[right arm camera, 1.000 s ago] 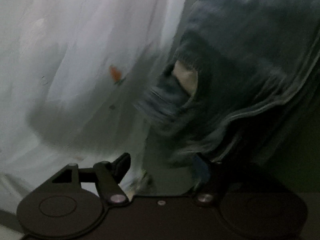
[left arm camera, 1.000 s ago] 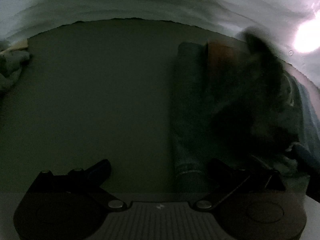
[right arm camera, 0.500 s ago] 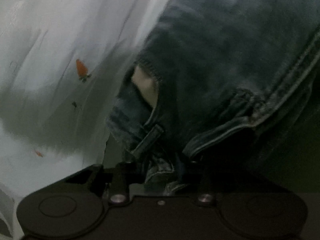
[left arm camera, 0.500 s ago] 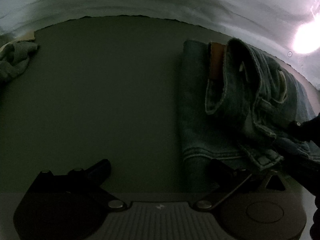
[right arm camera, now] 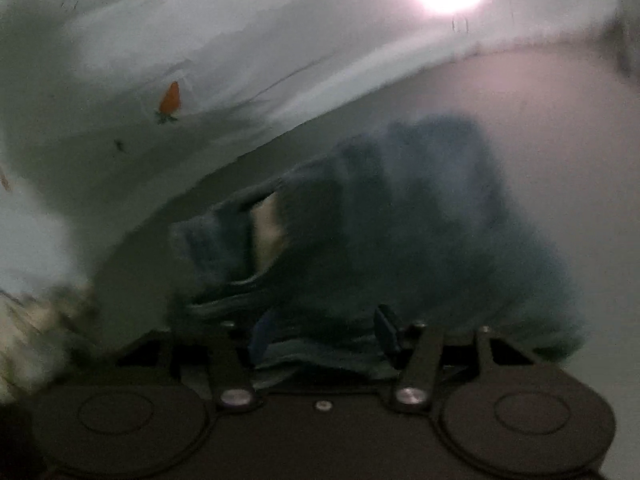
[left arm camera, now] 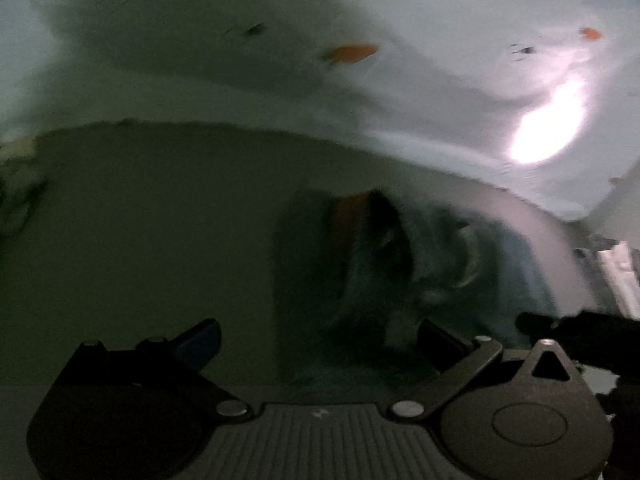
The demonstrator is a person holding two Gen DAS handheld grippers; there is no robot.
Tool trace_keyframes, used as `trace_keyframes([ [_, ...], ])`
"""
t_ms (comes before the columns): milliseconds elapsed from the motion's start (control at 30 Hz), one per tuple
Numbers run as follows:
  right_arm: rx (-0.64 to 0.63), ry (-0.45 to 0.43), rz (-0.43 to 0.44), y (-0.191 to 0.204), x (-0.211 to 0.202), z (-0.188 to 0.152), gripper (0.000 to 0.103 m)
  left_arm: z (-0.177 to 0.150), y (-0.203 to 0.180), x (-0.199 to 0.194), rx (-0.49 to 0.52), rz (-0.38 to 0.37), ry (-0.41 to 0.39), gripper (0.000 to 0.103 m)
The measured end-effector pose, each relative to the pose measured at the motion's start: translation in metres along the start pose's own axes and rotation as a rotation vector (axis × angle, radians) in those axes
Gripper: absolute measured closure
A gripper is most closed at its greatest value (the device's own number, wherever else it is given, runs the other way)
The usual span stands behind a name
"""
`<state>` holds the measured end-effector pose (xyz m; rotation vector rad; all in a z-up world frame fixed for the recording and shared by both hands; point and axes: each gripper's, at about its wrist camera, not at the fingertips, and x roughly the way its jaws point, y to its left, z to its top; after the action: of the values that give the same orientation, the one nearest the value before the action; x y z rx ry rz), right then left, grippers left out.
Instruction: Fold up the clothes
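Here, both views are dim and blurred. In the left wrist view the left claw (left arm camera: 318, 338) is seen spread wide at the bottom of the frame, with no cloth pinched; its right finger lies over the near edge of the jeans (left arm camera: 400, 264), though contact cannot be told. The jeans are bunched in the centre right of the frame on a dark green counter (left arm camera: 140, 240). A brown patch (left arm camera: 348, 212) is shown at the upper edge of the jeans. Behind the counter, across the top of the frame, a white sheet (left arm camera: 280, 92) printed with small orange shapes is seen, and a bright glare (left arm camera: 548, 128) is cast on it at the upper right. At the lower right edge a dark part of the right claw (left arm camera: 580, 328) is glimpsed beside the jeans.

In the right wrist view the right claw (right arm camera: 324, 334) is found at the bottom centre, and its jaws are opening. Denim lies between the fingers, but the pads are not seen pressing on it. The jeans (right arm camera: 420, 220) are heaped directly above the claw, filling the middle of the frame, with a pale lining (right arm camera: 268, 228) exposed at their left. The sheet (right arm camera: 200, 60) fills the upper left, an orange carrot print (right arm camera: 170, 98) being shown on it. A crumpled pale cloth (right arm camera: 36, 320) is blurred at the lower left.
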<state>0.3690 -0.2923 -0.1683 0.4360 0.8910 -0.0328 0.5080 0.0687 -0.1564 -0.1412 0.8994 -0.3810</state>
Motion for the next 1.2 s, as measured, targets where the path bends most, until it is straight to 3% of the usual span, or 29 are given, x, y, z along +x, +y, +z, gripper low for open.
trace_keyframes([
  [233, -0.179, -0.002, -0.220, -0.029, 0.003, 0.015, 0.025, 0.016, -0.036, 0.006, 0.085, -0.065, 0.005, 0.000],
  [333, -0.207, 0.021, -0.261, -0.036, 0.022, 0.027, 0.023, 0.019, -0.050, 0.025, 0.137, -0.032, 0.013, 0.000],
  [433, -0.226, 0.058, -0.279, -0.042, 0.043, 0.033, 0.022, 0.015, -0.055, 0.047, 0.179, 0.058, 0.041, 0.000],
  [533, -0.231, 0.096, -0.276, -0.052, 0.060, 0.037, 0.020, 0.012, -0.047, 0.069, 0.191, 0.154, 0.103, 0.000],
  [600, -0.227, 0.108, -0.260, -0.057, 0.068, 0.039, 0.016, 0.008, -0.034, 0.076, 0.179, 0.180, 0.138, 0.000],
  [833, -0.209, 0.163, -0.160, -0.067, 0.098, 0.057, 0.013, 0.000, 0.000, 0.093, -0.005, 0.103, 0.224, 0.000],
  [967, -0.194, 0.185, -0.113, -0.069, 0.110, 0.066, 0.010, -0.001, -0.001, 0.095, 0.017, 0.097, 0.219, 0.000],
  [1000, -0.180, 0.180, -0.102, -0.069, 0.111, 0.067, 0.011, -0.001, -0.001, 0.095, 0.013, 0.096, 0.217, 0.001],
  [1067, -0.151, 0.148, -0.080, -0.069, 0.107, 0.066, 0.027, -0.001, -0.002, 0.094, 0.001, 0.090, 0.205, 0.008],
  [1100, -0.162, 0.135, -0.069, -0.066, 0.104, 0.063, 0.035, -0.001, -0.003, 0.091, -0.004, 0.078, 0.196, 0.019],
  [1167, -0.192, 0.109, -0.040, -0.060, 0.097, 0.059, 0.069, -0.001, -0.007, 0.087, -0.020, 0.052, 0.182, 0.034],
  [1200, -0.178, 0.096, -0.022, -0.060, 0.093, 0.057, 0.073, -0.001, -0.011, 0.085, -0.018, 0.052, 0.175, 0.047],
])
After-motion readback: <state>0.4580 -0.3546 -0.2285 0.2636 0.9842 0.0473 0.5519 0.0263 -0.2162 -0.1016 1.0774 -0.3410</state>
